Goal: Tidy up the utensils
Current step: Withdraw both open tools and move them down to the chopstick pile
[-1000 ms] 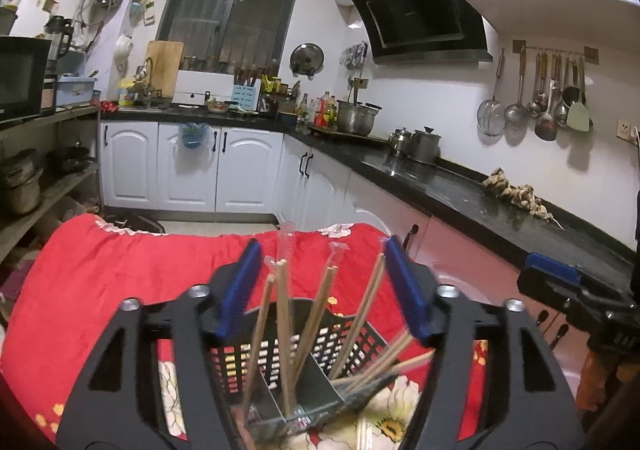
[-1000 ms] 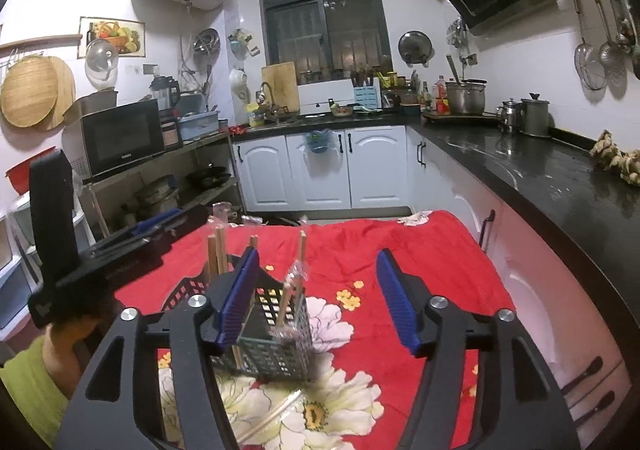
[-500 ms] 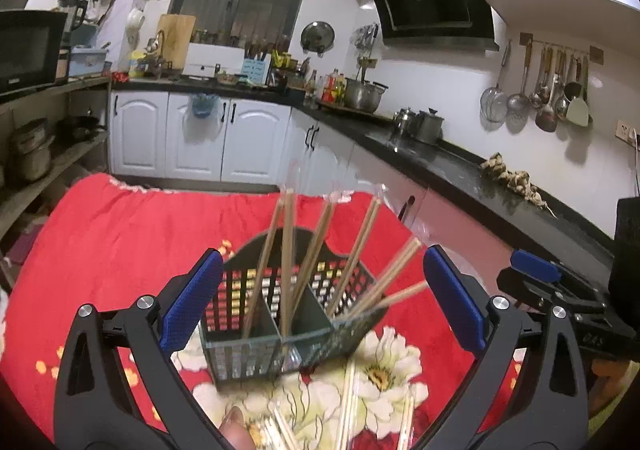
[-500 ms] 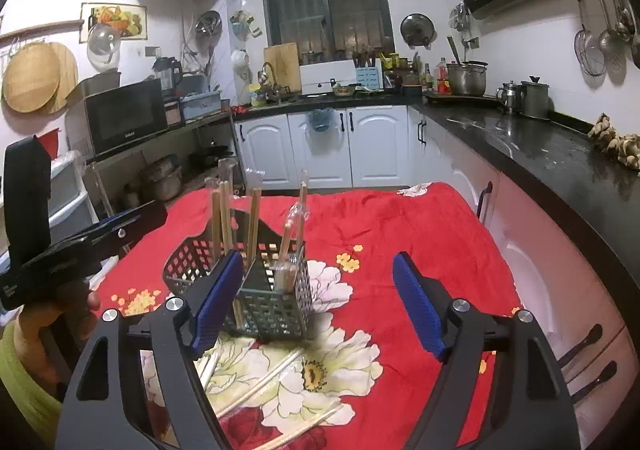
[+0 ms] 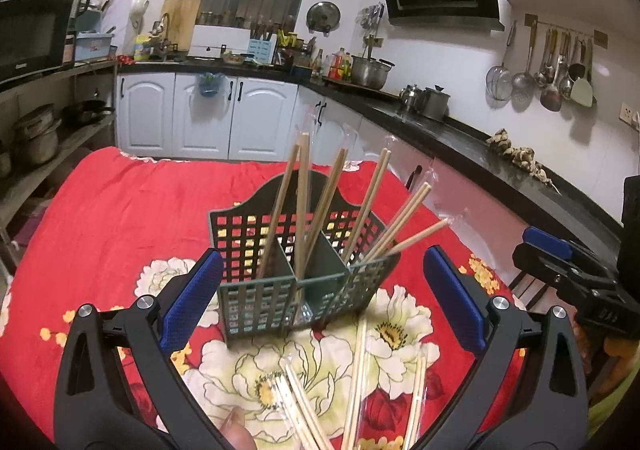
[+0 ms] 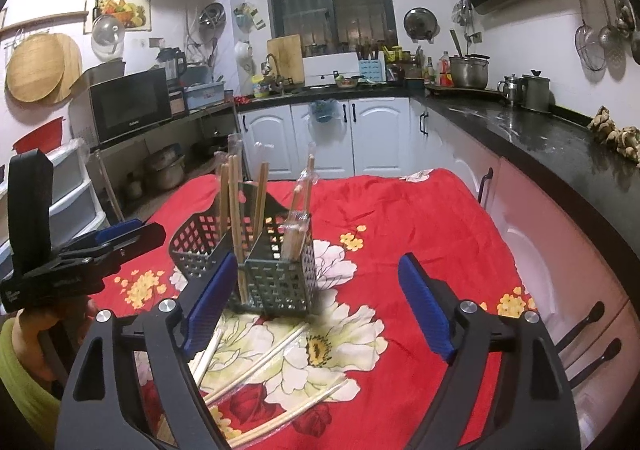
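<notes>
A dark grey slotted utensil basket [image 5: 296,290] with two compartments stands on the red flowered cloth [image 5: 120,217]; it also shows in the right wrist view [image 6: 276,282]. Several wrapped wooden chopsticks [image 5: 304,201] stand in it. More wrapped chopsticks [image 5: 360,382] lie loose on the cloth in front of it, also seen in the right wrist view [image 6: 264,362]. My left gripper [image 5: 324,306] is open and empty, just in front of the basket. My right gripper [image 6: 316,306] is open and empty, to the basket's right.
The table's right edge runs beside a black countertop [image 6: 560,145] and white cabinets [image 6: 360,137]. Shelves with a microwave [image 6: 128,105] stand on the left. The right gripper shows at the right of the left wrist view [image 5: 568,274].
My left gripper has opened wide and pulled back from the basket, which now stands free on the cloth. My right gripper has also drawn back and opened a little wider.
</notes>
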Available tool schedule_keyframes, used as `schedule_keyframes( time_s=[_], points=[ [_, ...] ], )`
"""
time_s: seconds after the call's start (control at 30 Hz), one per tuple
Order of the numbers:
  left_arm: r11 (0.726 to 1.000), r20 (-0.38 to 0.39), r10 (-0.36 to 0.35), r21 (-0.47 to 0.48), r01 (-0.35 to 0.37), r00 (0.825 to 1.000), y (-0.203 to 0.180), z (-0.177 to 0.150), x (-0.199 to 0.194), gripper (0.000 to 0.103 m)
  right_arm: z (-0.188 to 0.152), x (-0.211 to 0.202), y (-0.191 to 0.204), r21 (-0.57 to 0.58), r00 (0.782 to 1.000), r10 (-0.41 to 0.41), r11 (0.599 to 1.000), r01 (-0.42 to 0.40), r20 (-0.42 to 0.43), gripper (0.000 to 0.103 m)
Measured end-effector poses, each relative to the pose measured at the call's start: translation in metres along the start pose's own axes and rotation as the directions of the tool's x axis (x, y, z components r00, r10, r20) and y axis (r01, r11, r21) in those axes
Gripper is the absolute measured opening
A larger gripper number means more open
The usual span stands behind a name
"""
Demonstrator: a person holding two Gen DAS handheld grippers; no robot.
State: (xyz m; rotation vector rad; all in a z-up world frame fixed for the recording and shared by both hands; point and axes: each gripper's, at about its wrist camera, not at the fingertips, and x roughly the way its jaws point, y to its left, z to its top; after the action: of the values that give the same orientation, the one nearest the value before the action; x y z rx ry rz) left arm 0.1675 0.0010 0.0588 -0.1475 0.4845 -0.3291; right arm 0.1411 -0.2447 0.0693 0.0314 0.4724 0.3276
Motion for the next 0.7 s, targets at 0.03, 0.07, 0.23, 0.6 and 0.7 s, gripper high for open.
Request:
schedule_keyframes(
  time_s=[0.03,0.07,0.23,0.6,0.7],
  points=[
    [1.0,-0.005,0.001,-0.002,-0.001,1.0,0.0,-0.001,0.0,0.092,-0.001,0.0,0.001,-0.007,1.0,-0.001,1.0,0.001,-0.003,0.081],
    [1.0,-0.01,0.0,-0.004,0.0,1.0,0.0,-0.002,0.0,0.092,-0.002,0.0,0.002,-0.013,1.0,-0.002,1.0,0.002,-0.006,0.081],
    [1.0,-0.024,0.011,0.004,-0.011,1.0,0.0,-0.011,0.0,0.092,-0.009,0.001,0.006,-0.027,1.0,0.0,1.0,0.0,-0.02,0.081],
    [0.999,-0.043,0.047,-0.012,-0.048,0.998,0.009,-0.024,-0.001,0.092,-0.025,0.009,0.013,-0.038,0.998,0.004,0.999,-0.007,-0.068,0.082],
    [0.998,-0.047,0.07,-0.005,-0.07,0.996,0.009,-0.028,-0.003,0.092,-0.028,0.011,0.014,-0.039,0.997,0.006,0.999,-0.009,-0.076,0.082]
  ],
)
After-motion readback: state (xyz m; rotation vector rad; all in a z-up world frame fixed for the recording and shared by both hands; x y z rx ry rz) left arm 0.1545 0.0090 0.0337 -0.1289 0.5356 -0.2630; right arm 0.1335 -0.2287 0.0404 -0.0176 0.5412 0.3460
